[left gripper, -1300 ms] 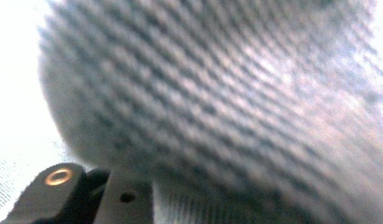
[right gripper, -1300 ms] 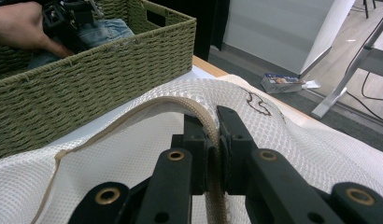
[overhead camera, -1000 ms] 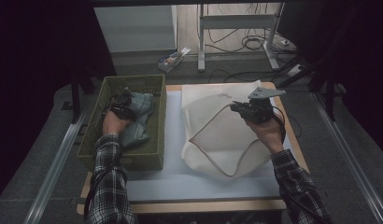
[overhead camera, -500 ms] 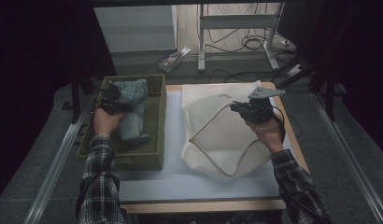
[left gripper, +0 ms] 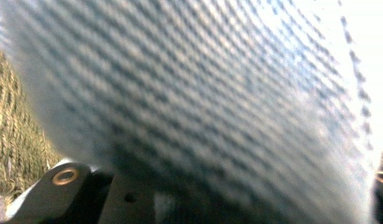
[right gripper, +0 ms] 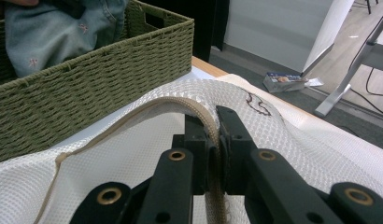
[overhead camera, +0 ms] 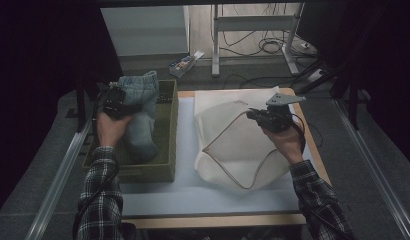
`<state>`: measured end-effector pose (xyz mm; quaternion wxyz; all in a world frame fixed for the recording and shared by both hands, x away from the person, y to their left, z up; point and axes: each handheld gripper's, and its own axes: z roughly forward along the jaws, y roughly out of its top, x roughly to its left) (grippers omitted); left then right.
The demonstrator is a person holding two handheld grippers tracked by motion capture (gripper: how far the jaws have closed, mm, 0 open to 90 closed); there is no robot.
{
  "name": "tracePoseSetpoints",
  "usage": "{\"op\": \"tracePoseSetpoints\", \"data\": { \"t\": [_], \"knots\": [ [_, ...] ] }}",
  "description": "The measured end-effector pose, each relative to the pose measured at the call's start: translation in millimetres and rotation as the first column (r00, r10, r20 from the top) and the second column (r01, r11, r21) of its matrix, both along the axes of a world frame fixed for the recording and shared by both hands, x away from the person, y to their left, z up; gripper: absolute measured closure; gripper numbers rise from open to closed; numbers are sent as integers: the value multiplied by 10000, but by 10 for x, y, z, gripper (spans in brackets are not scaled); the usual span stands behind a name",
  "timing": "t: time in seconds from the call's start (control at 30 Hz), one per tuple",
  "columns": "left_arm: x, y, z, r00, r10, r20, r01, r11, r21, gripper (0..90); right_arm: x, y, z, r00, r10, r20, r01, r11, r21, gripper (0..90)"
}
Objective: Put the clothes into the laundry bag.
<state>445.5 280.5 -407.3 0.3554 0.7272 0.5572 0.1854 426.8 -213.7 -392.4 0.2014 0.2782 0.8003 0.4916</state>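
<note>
Left gripper [overhead camera: 114,101]: black, against faded light-blue denim jeans [overhead camera: 140,117] with tiny pink motifs, in an olive-green woven basket [overhead camera: 165,150] below. Right gripper [right gripper: 213,140]: black jaws on the tan trim [right gripper: 199,114] of a white waffle-mesh bag [overhead camera: 233,145]. Sleeves black-and-white plaid.

Table [overhead camera: 213,220] with white mat [overhead camera: 193,192], wicker basket [overhead camera: 165,135], mesh bag [overhead camera: 228,135].

Denim [left gripper: 203,102] right against my left camera, all blur, and my left jaws are buried behind it. Over on the right, the tan edging [right gripper: 199,116] vanishes between my pads, and the basket [right gripper: 87,88] runs off frame.
</note>
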Motion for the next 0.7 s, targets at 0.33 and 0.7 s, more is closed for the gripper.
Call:
{"op": "tracePoseSetpoints", "data": {
  "t": [0.33,0.7],
  "knots": [
    [-192,-13,283,9965,-292,781,313,9992,-261,673,-4,11,-5,10000,-37,-71,38,9998,182,834],
    [-399,-44,510,9827,-659,1729,768,9954,-568,668,-2,11,-6,10000,-15,-55,15,9999,145,834]
  ]
}}
